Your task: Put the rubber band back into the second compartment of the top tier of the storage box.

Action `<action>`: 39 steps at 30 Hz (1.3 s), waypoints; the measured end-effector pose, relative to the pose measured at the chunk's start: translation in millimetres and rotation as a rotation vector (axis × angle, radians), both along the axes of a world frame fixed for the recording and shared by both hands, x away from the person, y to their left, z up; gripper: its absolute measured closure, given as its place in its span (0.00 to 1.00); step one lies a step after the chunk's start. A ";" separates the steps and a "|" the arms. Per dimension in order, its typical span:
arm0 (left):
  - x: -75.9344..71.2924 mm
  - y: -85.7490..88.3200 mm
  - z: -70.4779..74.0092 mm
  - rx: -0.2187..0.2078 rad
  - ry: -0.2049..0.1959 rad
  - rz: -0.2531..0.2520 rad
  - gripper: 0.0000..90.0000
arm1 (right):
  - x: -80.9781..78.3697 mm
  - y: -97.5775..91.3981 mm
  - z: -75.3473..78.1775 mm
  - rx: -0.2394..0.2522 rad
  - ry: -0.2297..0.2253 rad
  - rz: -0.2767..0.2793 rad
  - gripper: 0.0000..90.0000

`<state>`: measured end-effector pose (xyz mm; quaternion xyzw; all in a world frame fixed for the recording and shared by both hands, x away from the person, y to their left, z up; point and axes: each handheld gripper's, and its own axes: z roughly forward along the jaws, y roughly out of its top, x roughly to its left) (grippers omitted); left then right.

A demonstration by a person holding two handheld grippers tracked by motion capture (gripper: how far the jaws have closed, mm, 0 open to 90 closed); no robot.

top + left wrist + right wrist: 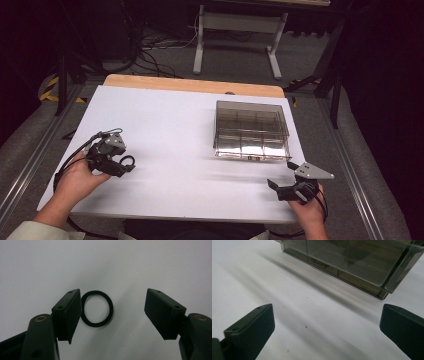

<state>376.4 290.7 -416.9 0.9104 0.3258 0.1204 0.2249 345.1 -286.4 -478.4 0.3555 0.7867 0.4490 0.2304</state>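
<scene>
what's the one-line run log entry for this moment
left gripper: open, black ring between jaws, beside one pad | right gripper: open, empty, facing clear box | table: white

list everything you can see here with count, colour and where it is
ring: one, black, flat on the white table between the left jaws, against the left-hand one, apart from the other
compartment box: one, smoky clear plastic, far right part of the table
table: one, white top with a wooden strip at the far edge
desk frame: one, pale grey, on the floor beyond the table
cables: several, dark, on the floor at the back
left hand-held gripper: one, black, open, near left
right hand-held gripper: one, black, open, near right, facing the box
</scene>
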 end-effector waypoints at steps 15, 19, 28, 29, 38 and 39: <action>12.3 -0.7 -2.1 0.083 0.084 -0.024 0.38 | 0.5 0.1 -0.4 -0.004 0.005 0.005 0.01; 13.0 -0.5 -4.5 0.079 0.104 -0.032 0.41 | 0.6 0.3 -0.5 -0.006 0.008 0.007 0.01; 16.2 -3.0 -10.4 0.095 0.118 -0.045 0.48 | 1.0 1.2 -0.7 -0.010 0.012 0.012 0.01; 16.3 -3.4 -10.6 0.103 0.112 -0.042 0.50 | 1.0 1.5 -0.8 -0.013 0.013 0.013 0.01; 18.3 -9.6 -17.0 0.142 0.126 -0.056 0.62 | 0.9 1.5 -0.9 -0.014 0.013 0.014 0.01; 18.8 -10.0 -17.3 0.146 0.130 -0.062 0.64 | 0.9 1.5 -0.8 -0.013 0.013 0.014 0.01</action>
